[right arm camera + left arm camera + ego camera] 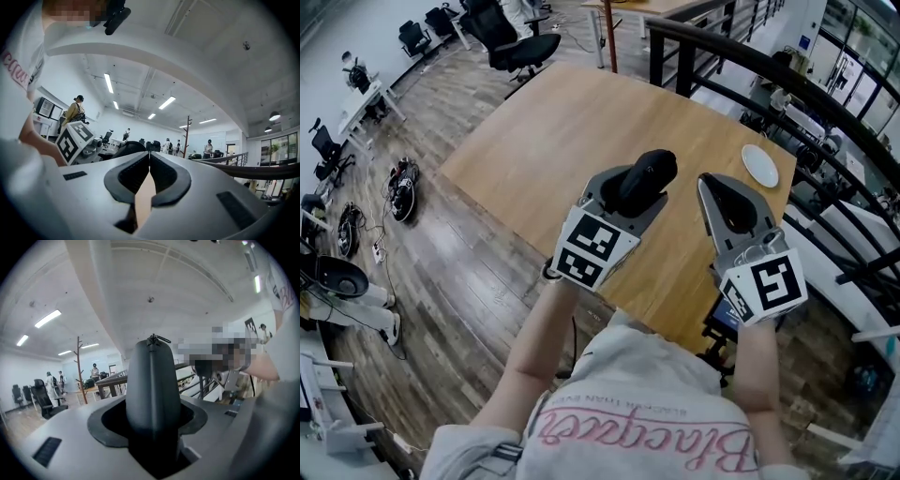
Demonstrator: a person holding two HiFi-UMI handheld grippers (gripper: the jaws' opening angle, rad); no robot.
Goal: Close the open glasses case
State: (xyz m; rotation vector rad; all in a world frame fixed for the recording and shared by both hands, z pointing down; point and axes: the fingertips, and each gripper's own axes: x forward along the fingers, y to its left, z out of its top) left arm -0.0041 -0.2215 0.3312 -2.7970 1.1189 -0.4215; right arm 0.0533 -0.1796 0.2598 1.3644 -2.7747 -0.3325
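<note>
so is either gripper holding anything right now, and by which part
The left gripper clamps the dark glasses case by one end, the rest sticking out past the jaws. The right gripper is shut on nothing.

Desk: large light wooden desk (544, 131), seen from above.
Floor: dark wooden planks (478, 272).
Chairs: black office chairs (511, 42) beyond the desk.
Railing: black metal railing (750, 63) along the right side.
Ceiling: white, with long light strips (108, 82) switched on.
Coat stand: wooden coat stand (78, 366), far back in the room.
</note>
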